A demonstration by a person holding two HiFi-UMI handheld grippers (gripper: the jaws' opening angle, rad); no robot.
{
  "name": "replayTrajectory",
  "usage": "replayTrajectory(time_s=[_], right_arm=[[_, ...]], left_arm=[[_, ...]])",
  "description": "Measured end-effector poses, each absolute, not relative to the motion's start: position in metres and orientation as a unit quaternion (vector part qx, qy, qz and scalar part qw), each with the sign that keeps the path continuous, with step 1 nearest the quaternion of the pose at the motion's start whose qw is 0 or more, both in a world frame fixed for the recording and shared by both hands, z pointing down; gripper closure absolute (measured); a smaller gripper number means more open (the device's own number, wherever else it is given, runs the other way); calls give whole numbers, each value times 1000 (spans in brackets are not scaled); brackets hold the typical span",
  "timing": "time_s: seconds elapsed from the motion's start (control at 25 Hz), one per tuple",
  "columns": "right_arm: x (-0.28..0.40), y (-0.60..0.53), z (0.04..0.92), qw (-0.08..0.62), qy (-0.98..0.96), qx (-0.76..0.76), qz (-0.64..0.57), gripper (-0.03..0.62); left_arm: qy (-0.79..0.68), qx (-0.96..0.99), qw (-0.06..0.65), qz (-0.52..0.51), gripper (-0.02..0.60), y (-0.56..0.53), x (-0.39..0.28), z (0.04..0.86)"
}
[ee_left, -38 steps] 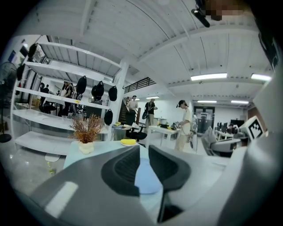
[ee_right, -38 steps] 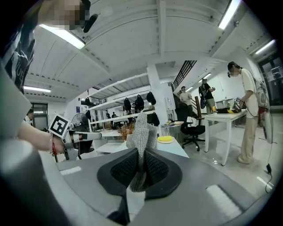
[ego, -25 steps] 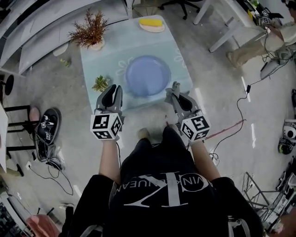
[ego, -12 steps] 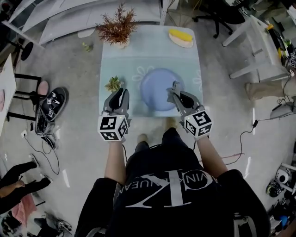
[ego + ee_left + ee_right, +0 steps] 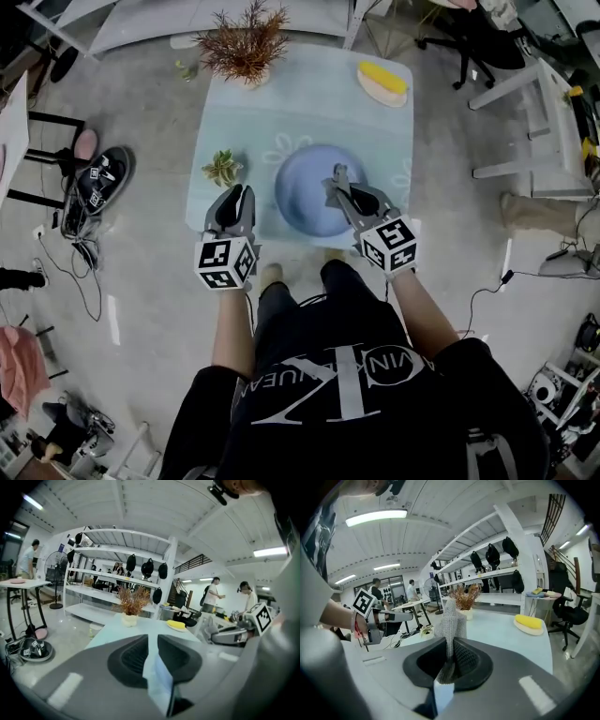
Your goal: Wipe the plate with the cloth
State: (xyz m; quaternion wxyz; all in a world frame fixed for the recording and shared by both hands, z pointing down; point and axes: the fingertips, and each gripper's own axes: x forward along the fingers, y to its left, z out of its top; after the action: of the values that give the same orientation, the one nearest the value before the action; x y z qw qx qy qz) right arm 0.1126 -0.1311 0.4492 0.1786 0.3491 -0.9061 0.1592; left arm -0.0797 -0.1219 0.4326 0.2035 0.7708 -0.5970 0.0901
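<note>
Plate [image 5: 300,192] is a periwinkle blue, sitting on a pale minty table [image 5: 281,112] with faint white flower outlines. Cloth [image 5: 450,618] over the plate is grey mesh weave. Behind the plate: rusty-brown plant [image 5: 246,42], bright yellow object [image 5: 384,75]

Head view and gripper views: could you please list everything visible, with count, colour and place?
table: one, pale blue, centre
plate: one, blue, near side of the table
dried plant: one, reddish brown, far left corner
small plant: one, green, left of the plate
yellow object: one, on a dish, far right corner
office chair: one, black, right of the table
cloth: one, grey, between the right jaws
left gripper: grey, jaws together, empty
right gripper: grey, jaws shut on the cloth
</note>
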Motion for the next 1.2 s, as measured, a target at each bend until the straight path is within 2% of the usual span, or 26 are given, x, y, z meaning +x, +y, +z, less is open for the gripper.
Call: replayTrajectory(time_s=[0.28, 0.72, 1.2], right_arm=[[92, -145, 497, 222, -912, 299, 171, 563], [50, -151, 575, 336, -910, 200, 135, 563], [14, -169, 613, 393, -905, 143, 82, 563]], left_arm=[[-606, 751, 245, 98, 581, -117, -74, 481], [-596, 726, 320, 120, 581, -112, -52, 559], [-600, 714, 339, 126, 581, -112, -39, 592]])
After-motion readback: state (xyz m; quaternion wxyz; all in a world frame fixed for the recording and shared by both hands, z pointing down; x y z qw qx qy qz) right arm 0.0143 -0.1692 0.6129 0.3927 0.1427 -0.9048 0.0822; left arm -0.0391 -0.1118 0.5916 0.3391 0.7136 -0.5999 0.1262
